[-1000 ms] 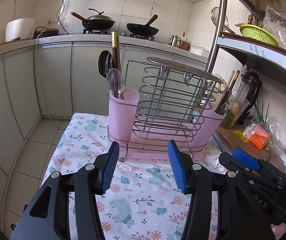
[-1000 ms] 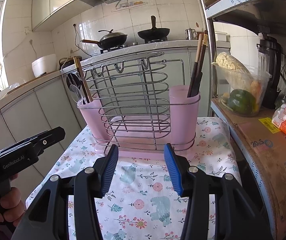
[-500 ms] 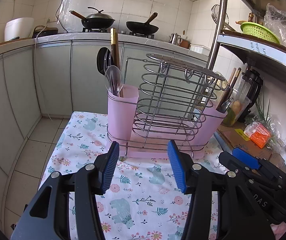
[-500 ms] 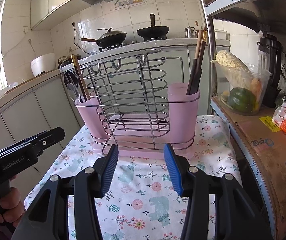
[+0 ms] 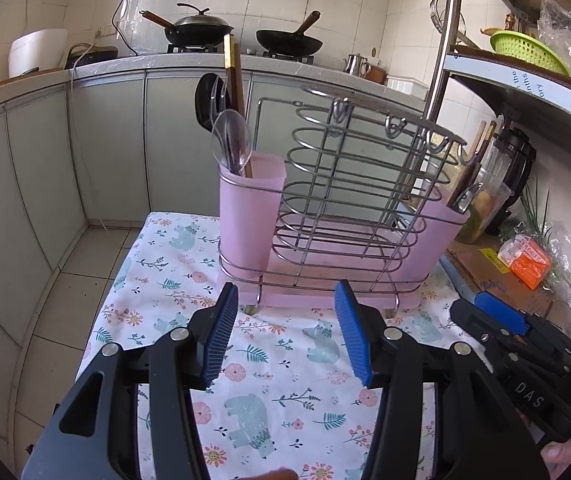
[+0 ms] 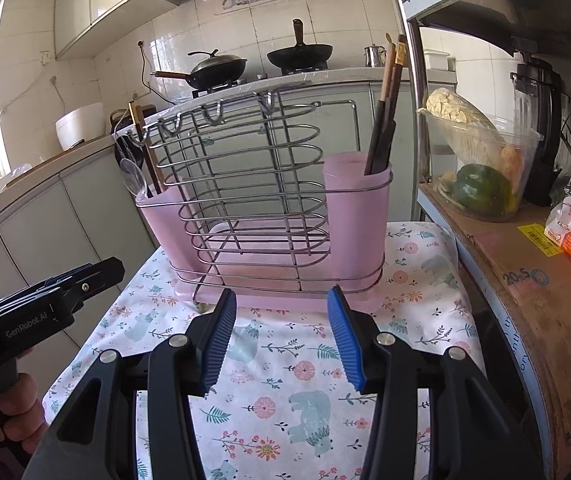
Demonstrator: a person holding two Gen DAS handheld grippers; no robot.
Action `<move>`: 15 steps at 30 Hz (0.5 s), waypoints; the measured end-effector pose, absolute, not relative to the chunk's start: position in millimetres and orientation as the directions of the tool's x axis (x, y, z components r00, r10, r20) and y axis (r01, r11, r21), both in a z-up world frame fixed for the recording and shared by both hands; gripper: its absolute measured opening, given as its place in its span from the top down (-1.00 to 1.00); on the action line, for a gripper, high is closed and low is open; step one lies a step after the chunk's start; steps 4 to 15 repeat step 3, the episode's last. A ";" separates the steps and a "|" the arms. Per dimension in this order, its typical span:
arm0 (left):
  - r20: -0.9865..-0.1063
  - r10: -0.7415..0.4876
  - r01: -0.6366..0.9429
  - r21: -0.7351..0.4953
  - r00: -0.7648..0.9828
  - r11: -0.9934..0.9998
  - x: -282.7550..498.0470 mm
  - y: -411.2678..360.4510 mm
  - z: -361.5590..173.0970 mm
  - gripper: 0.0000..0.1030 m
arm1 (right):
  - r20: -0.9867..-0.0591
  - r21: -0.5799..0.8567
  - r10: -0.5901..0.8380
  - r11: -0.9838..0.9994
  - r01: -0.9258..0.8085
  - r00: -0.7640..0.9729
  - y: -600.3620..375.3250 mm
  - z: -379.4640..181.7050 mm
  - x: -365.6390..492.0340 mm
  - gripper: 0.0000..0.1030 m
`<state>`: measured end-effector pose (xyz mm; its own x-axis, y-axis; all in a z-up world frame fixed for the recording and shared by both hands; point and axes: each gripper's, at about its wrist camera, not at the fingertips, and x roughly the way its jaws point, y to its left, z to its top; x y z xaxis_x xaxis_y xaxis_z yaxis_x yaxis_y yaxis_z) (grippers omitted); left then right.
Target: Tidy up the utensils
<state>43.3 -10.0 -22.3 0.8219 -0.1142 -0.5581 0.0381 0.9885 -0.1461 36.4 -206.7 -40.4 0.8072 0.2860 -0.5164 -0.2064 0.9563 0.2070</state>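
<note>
So both tools are released and empty: left tool (image 5: pixel 283 332), right tool (image 6: pixel 281 332), just short of the rack (image 5: pixel 337 216) on the desk (image 5: pixel 285 380). The spoon (image 5: pixel 231 146) and chopsticks (image 6: pixel 385 120) stand in its pink cups. My guess at the risk: pull one out at a slant, it snags the wires, and the light rack tips or slides on the cloth.

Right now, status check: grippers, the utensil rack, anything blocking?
Left gripper open, empty. Right gripper open, empty. Pink utensil rack upright on floral cloth, utensils in both end cups. Nothing between grippers and rack.
</note>
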 end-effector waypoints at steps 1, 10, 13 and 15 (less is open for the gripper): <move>-0.562 -0.108 0.033 -0.142 0.820 0.989 44.8 -7.7 -24.1 0.01 | -0.523 0.210 0.284 0.957 -0.201 0.804 -209.3 -42.4 38.5 0.09; -0.572 -0.095 0.019 -0.137 0.815 0.990 47.8 -2.1 -28.2 0.01 | -0.542 0.215 0.270 0.960 -0.179 0.796 -217.5 -49.2 43.7 0.09; -0.572 -0.095 0.019 -0.137 0.815 0.990 47.8 -2.1 -28.2 0.01 | -0.542 0.215 0.270 0.960 -0.179 0.796 -217.5 -49.2 43.7 0.09; -0.572 -0.095 0.019 -0.137 0.815 0.990 47.8 -2.1 -28.2 0.01 | -0.542 0.215 0.270 0.960 -0.179 0.796 -217.5 -49.2 43.7 0.09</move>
